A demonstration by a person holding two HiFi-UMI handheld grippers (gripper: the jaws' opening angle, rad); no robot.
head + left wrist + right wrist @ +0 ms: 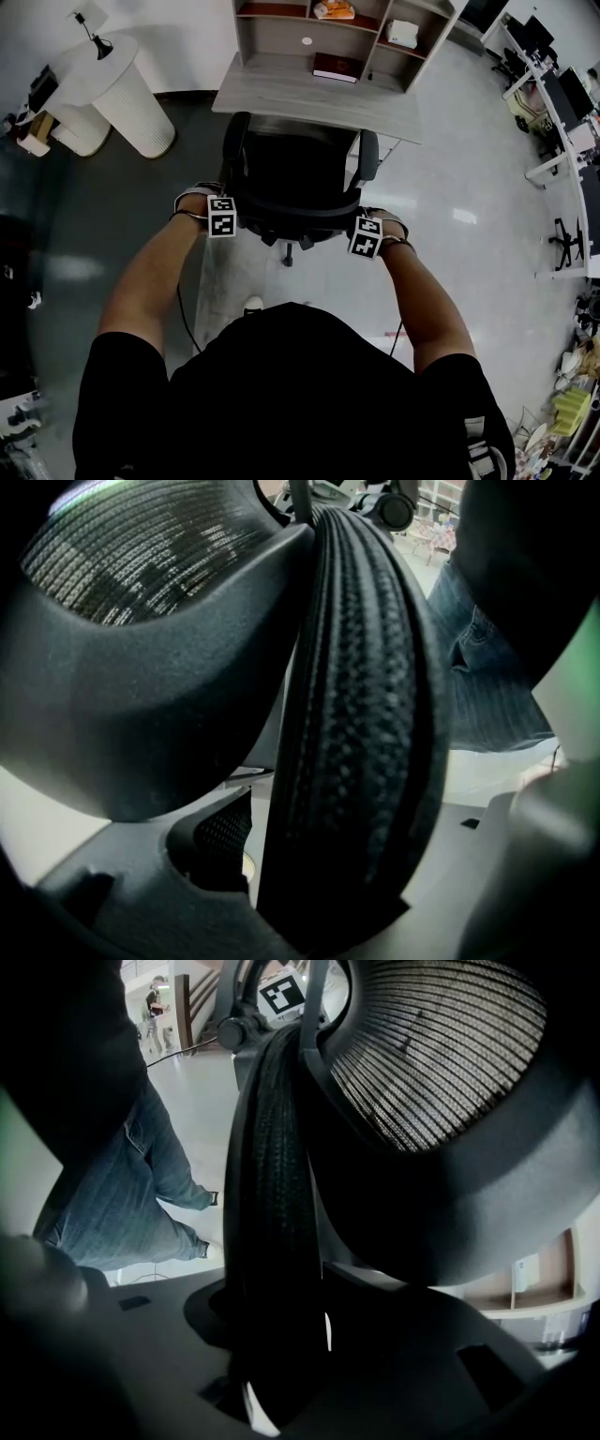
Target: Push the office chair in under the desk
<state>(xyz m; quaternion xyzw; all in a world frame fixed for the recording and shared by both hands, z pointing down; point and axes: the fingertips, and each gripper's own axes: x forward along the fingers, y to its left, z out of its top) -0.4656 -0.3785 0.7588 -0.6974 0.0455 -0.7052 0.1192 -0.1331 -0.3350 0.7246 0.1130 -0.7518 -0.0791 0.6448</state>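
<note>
A black mesh office chair (291, 173) stands in front of the grey desk (319, 98), its seat front partly under the desk edge. I stand behind it with both grippers on the top rim of the backrest (295, 208). My left gripper (225, 208) is shut on the rim's left end and my right gripper (363, 228) on its right end. In the left gripper view the ribbed rim (356, 714) fills the gap between the jaws of the left gripper (347, 799). The right gripper view shows the same rim (272, 1213) clamped in the right gripper (281, 1297).
A shelf unit (337, 37) with a dark book (335, 67) sits on the desk. A white ribbed round stand (117, 94) is at the left. More desks and chairs (562, 122) line the right side. My jeans legs (122, 1194) are just behind the chair.
</note>
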